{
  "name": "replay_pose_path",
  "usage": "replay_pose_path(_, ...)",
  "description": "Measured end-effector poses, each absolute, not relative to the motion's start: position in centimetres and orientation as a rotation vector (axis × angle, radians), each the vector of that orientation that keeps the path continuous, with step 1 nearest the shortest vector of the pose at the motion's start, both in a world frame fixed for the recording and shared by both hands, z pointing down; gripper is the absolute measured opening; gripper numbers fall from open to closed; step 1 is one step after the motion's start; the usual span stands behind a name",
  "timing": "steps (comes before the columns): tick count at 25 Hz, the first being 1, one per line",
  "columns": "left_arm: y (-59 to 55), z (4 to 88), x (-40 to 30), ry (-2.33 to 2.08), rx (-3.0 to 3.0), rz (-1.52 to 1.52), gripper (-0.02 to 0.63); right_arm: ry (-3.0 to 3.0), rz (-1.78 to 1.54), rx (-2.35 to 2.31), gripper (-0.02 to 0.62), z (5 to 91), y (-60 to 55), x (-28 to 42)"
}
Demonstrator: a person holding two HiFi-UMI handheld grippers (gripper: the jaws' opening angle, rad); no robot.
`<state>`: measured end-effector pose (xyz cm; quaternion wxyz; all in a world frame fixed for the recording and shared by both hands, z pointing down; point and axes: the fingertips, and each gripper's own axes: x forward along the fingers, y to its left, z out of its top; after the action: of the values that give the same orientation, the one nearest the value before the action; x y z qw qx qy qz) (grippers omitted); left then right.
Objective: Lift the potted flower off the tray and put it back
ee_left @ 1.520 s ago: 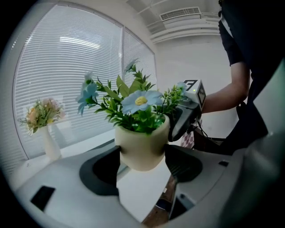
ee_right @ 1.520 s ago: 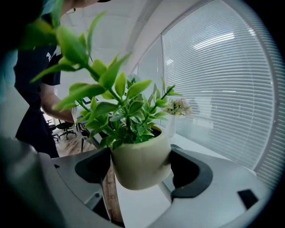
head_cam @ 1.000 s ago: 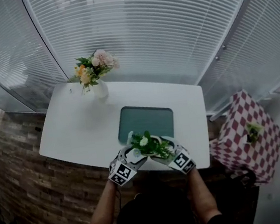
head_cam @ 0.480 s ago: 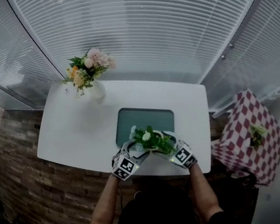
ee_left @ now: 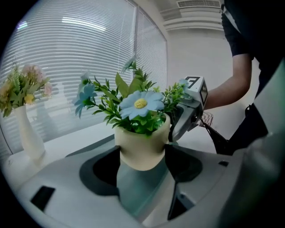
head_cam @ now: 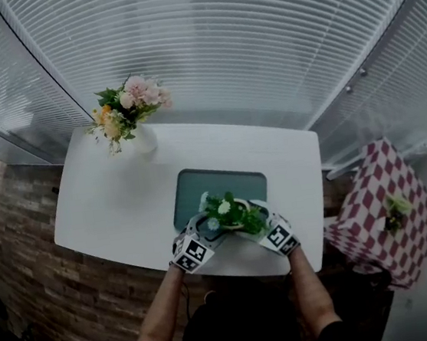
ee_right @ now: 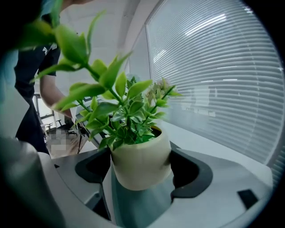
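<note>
Left gripper [head_cam: 207,224], right gripper [head_cam: 252,217] fingers pinch cream potted flower [ee_left: 141,149], seemingly above tray [head_cam: 200,187].

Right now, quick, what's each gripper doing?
Left gripper: closed on the potted flower.
Right gripper: closed on the potted flower too, from the opposite side.

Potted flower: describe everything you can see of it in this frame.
The potted flower is a small rounded cream pot, smooth and matte, standing upright. It holds green leafy sprigs, a pale blue daisy with a yellow centre and smaller blossoms. The left tongs and right tongs clamp its sides from opposite directions. It is over the near edge of the dark teal tray, seemingly raised just clear of it.
</note>
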<state>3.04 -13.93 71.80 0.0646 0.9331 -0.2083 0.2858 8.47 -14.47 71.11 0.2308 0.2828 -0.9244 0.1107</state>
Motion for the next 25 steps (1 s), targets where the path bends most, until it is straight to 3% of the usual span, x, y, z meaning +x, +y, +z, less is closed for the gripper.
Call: replay_pose_path(25, -16.1, 76.4, 4.5, -0.636, 2.76, 0.872, 0.301, -2.488, 0.339, 0.74, 0.416, 75.2, -16.7, 9.7)
